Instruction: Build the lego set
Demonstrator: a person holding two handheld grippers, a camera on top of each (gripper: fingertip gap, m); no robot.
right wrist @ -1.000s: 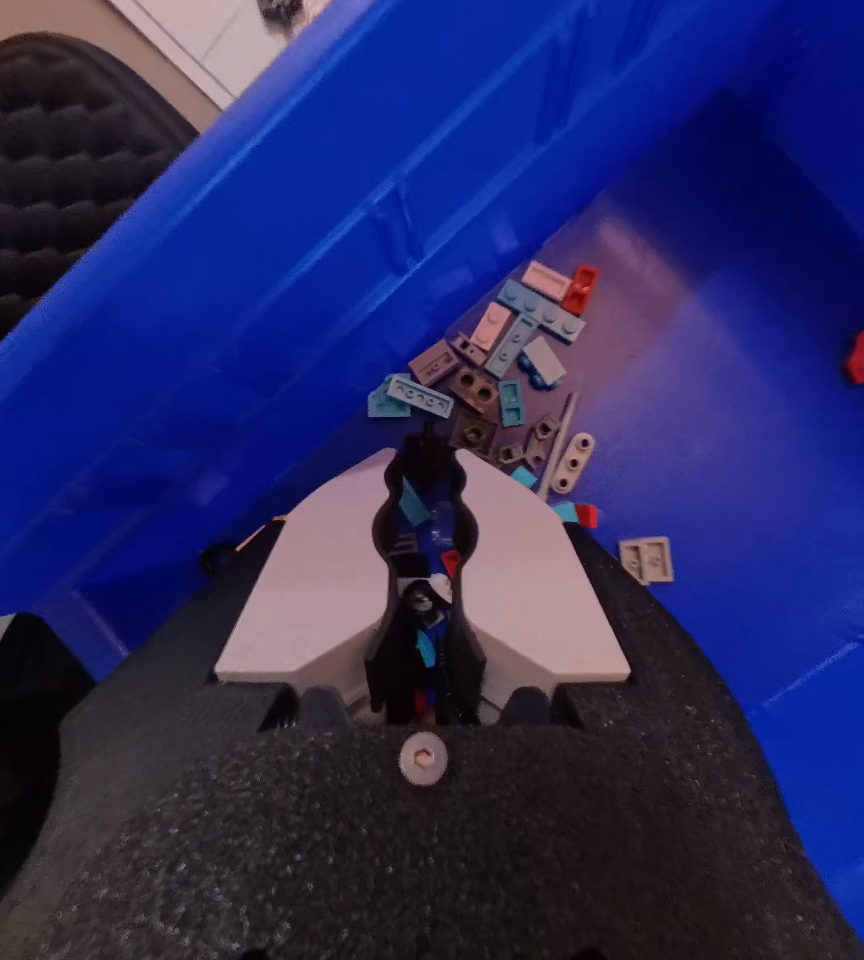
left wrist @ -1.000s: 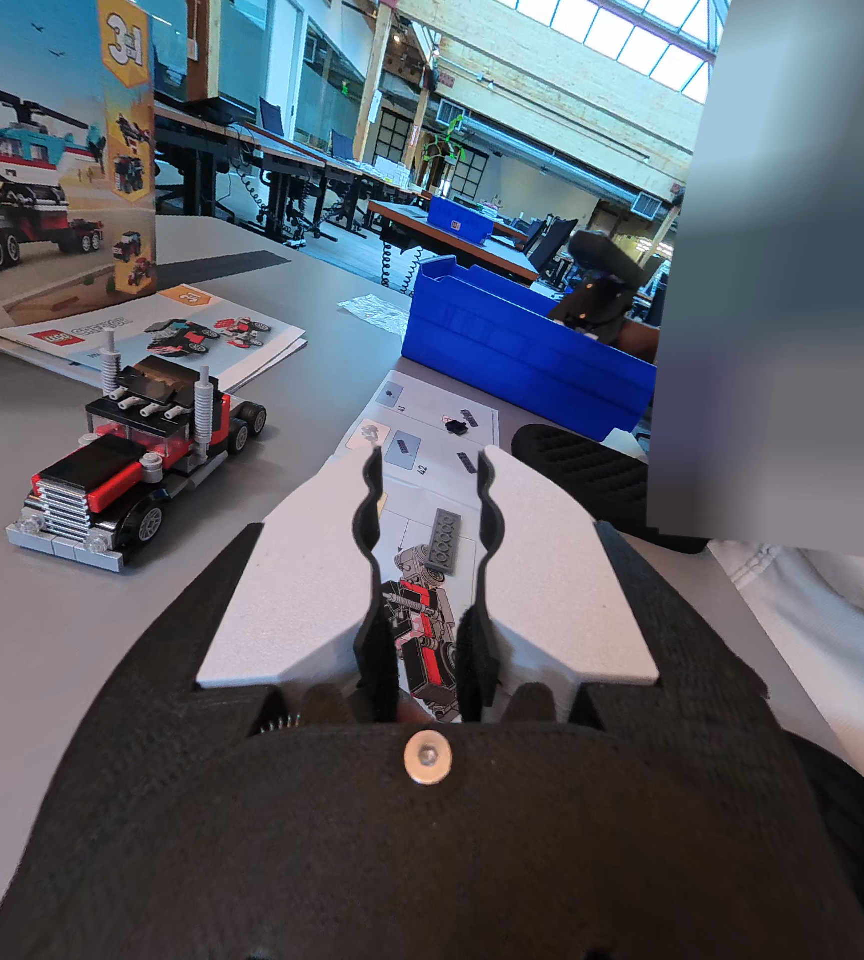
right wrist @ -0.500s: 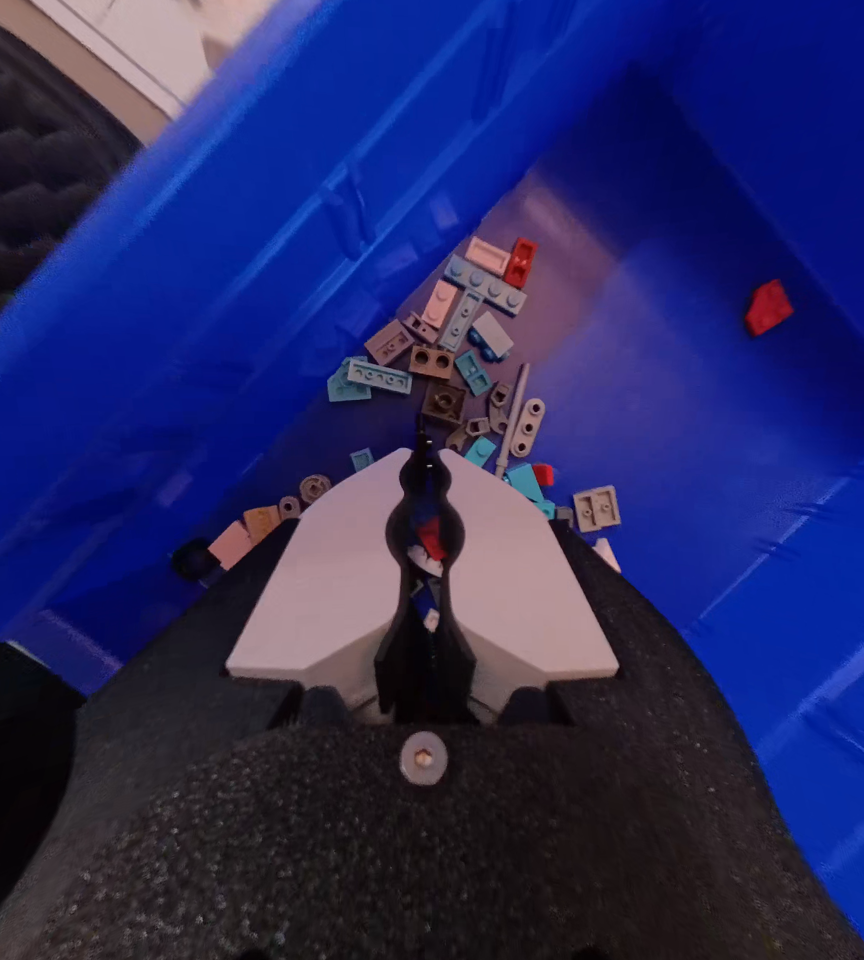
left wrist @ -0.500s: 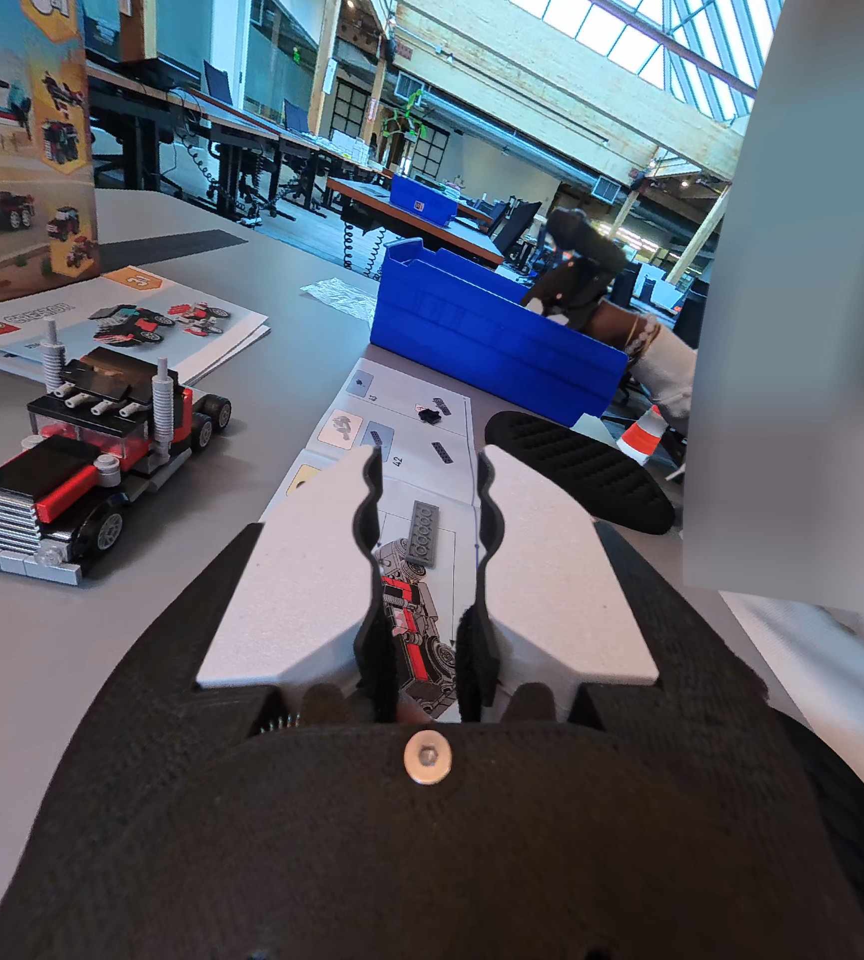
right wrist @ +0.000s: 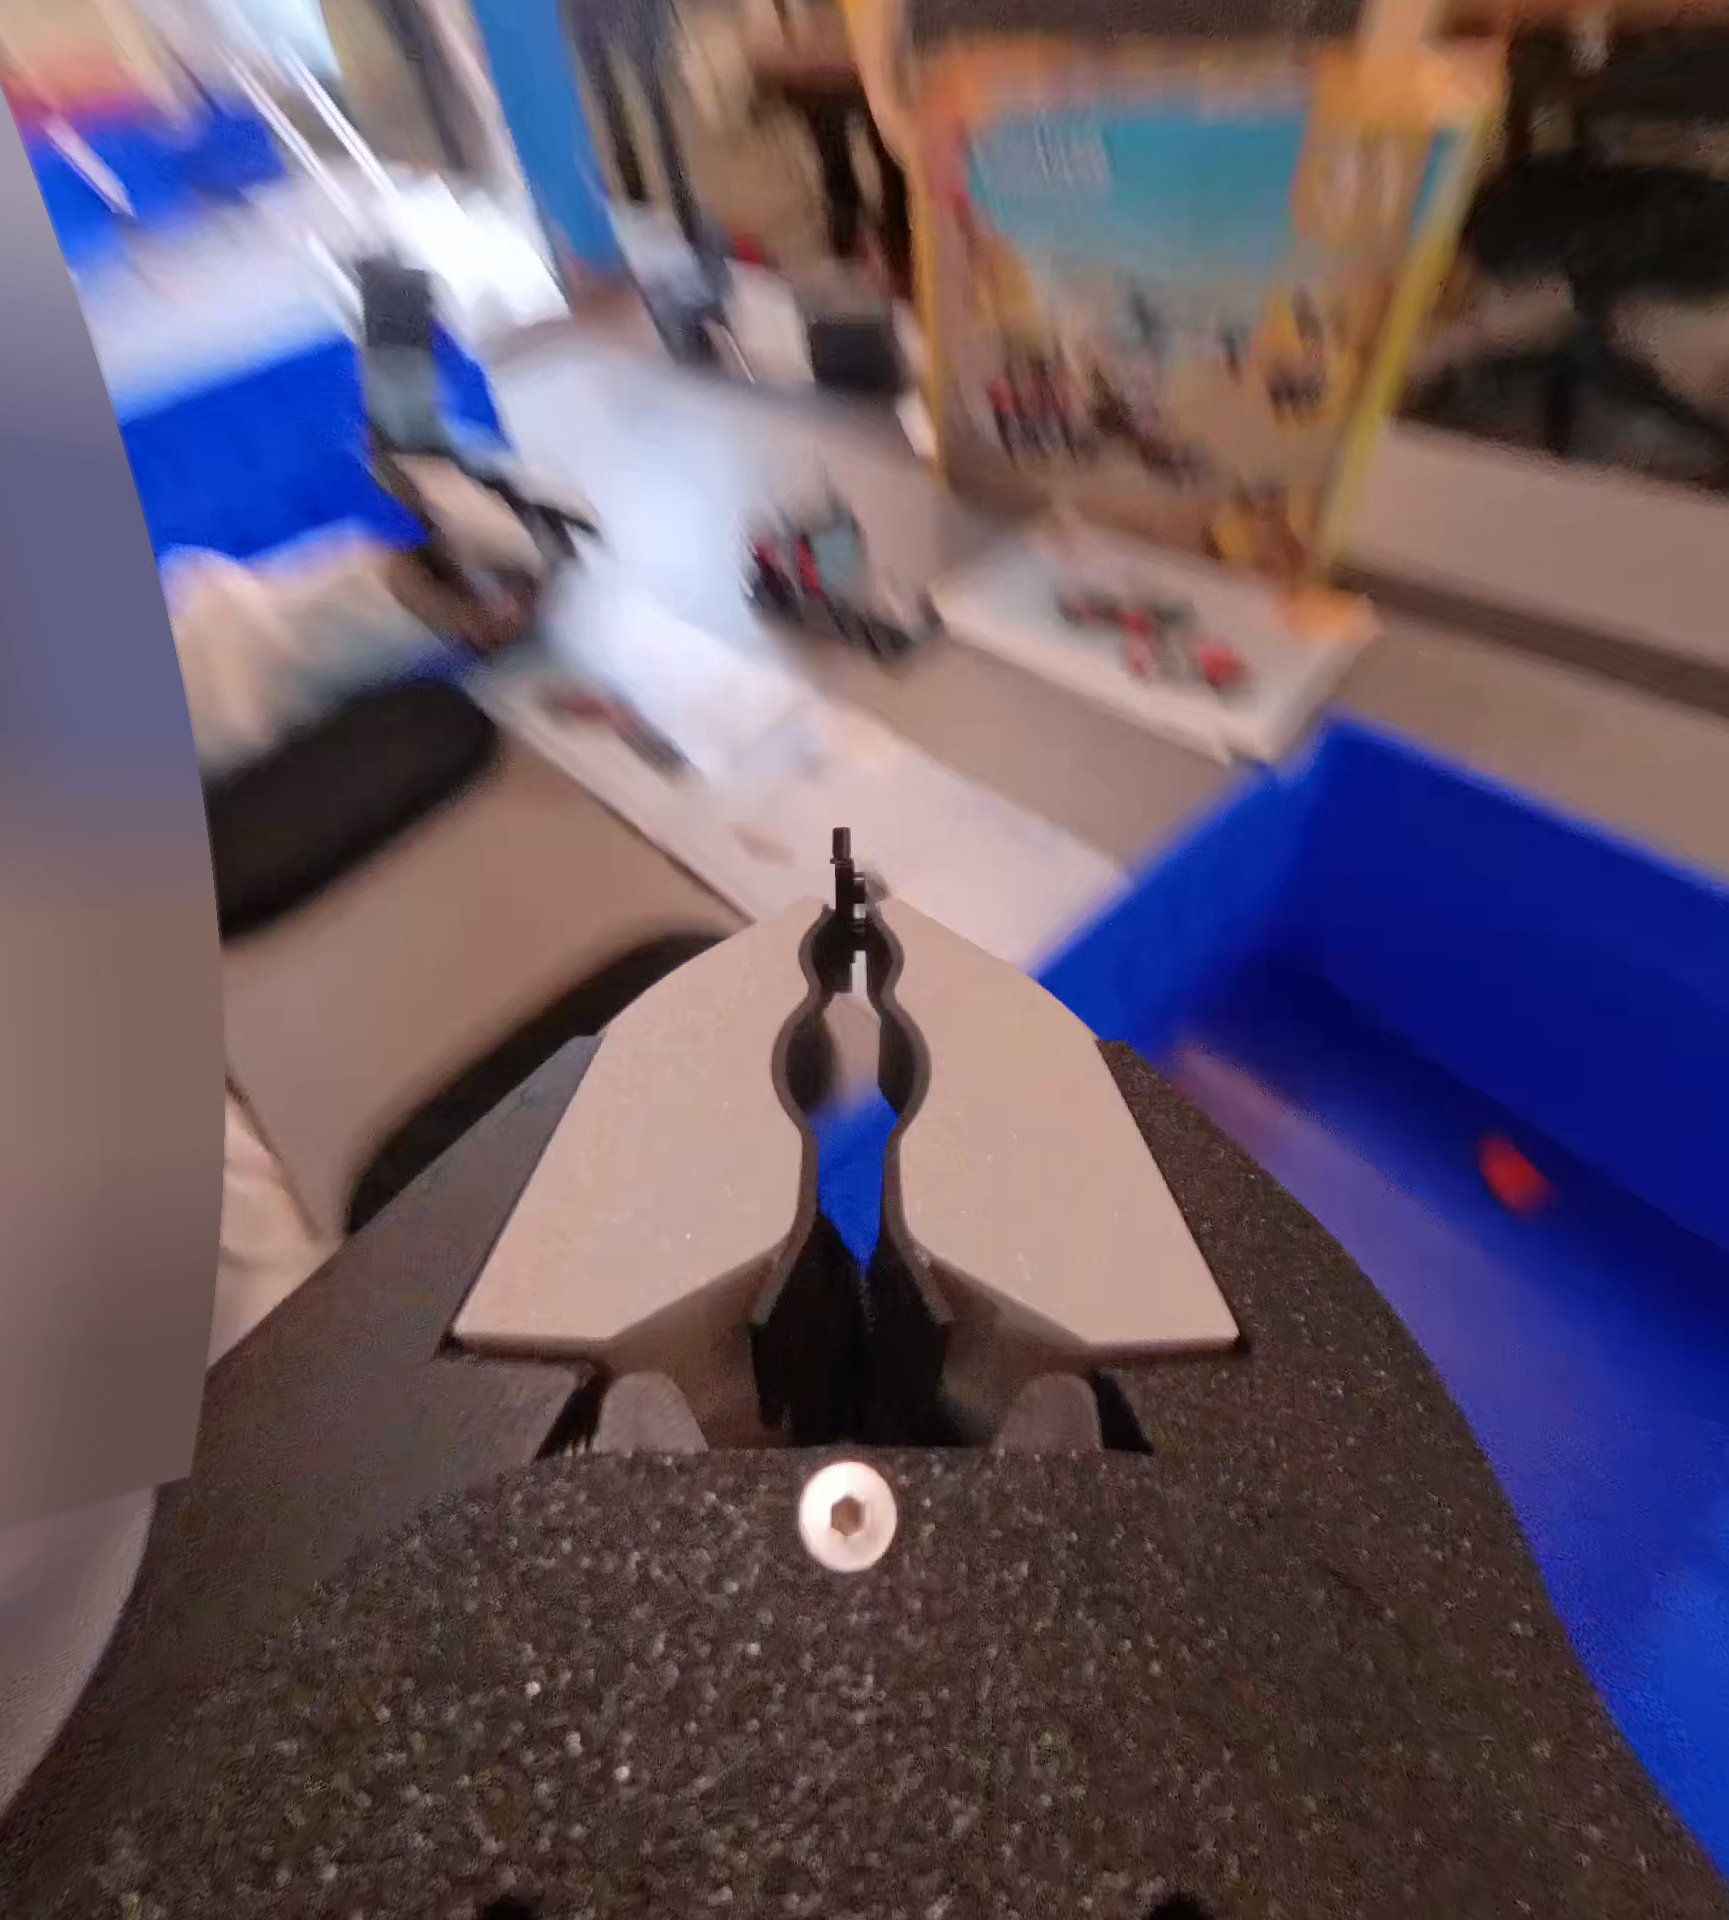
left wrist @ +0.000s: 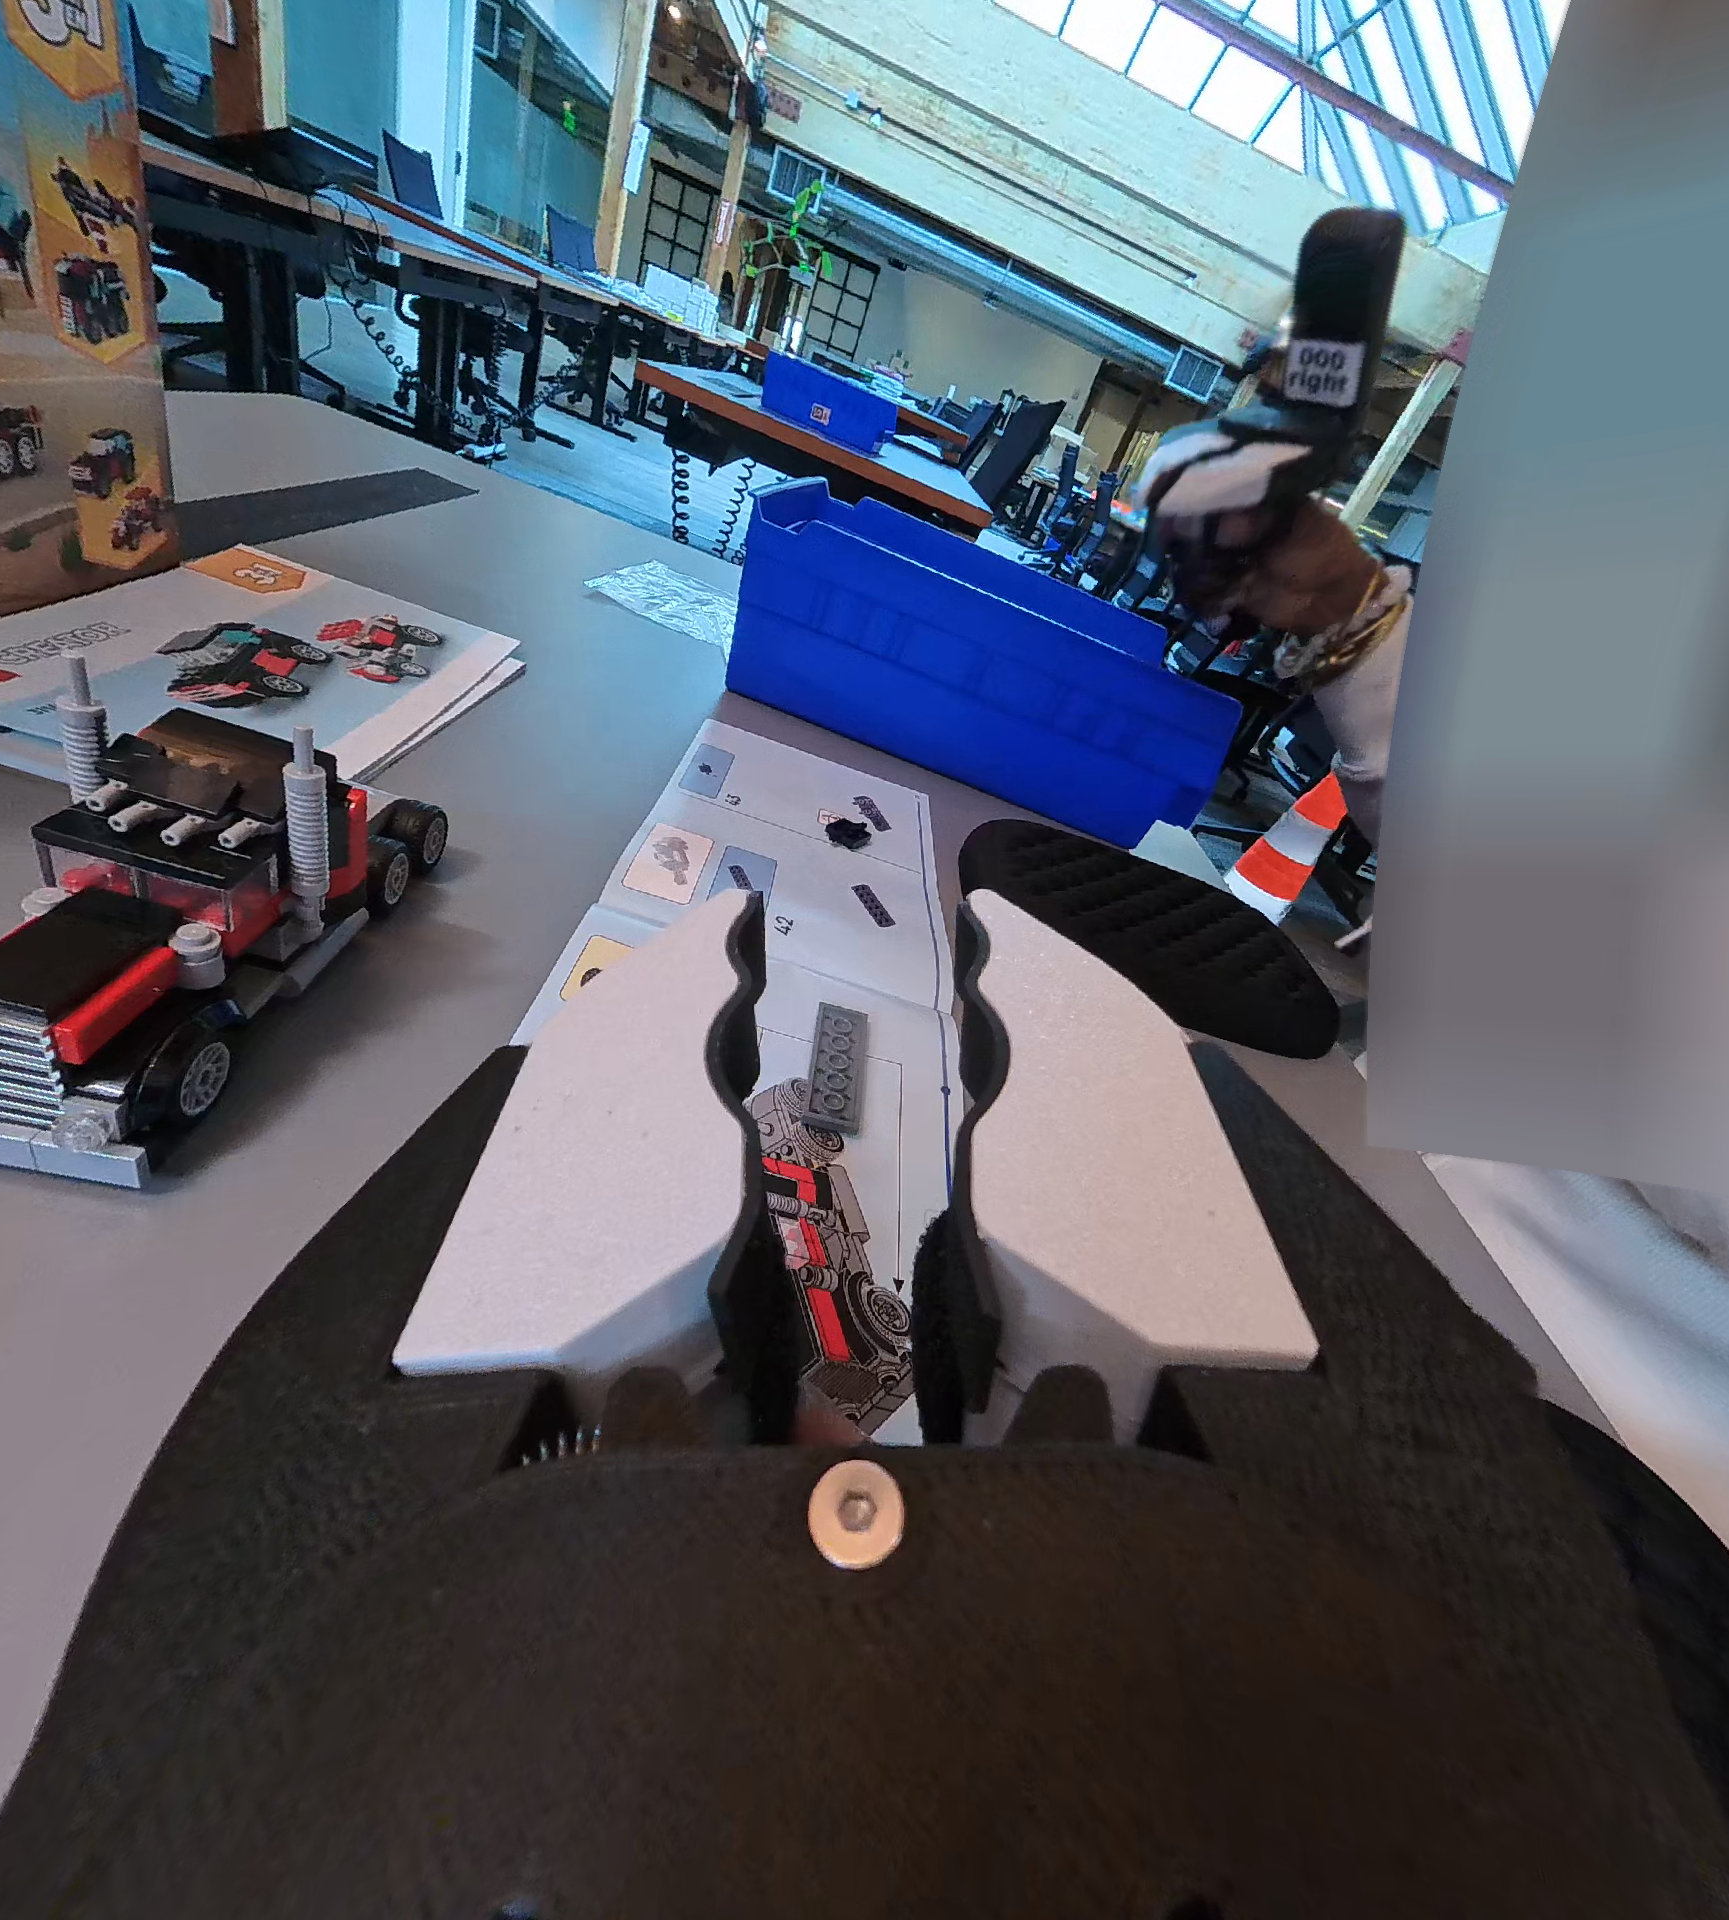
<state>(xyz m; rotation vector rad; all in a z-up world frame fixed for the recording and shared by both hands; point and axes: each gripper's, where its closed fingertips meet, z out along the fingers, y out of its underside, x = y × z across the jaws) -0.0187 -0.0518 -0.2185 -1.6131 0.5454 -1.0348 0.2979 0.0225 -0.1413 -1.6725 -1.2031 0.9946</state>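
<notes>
A red, black and grey lego truck [left wrist: 164,935] stands on the grey table at the left. My left gripper [left wrist: 855,914] is open and empty above an open instruction booklet [left wrist: 818,894]. On the booklet lie a dark grey plate [left wrist: 836,1065] and a small black piece [left wrist: 844,828]. My right gripper [right wrist: 847,914] is shut on a small thin black piece [right wrist: 844,873] and is lifted above the blue bin [right wrist: 1462,1039]. It also shows in the left wrist view [left wrist: 1327,312], held high over the bin [left wrist: 964,665]. The right wrist view is blurred.
The set's box [left wrist: 29,291] stands at the far left with closed booklets [left wrist: 247,655] before it. A black foam pad [left wrist: 1151,935] lies right of the open booklet. A red piece [right wrist: 1509,1184] lies in the bin. A clear plastic bag [left wrist: 662,597] lies beyond. About 35 centimeters separates my left fingertips from my right.
My right gripper closed on a small black piece in the bin and rose out of it, swinging toward the table. My left gripper has stayed open over the booklet with small shifts.
</notes>
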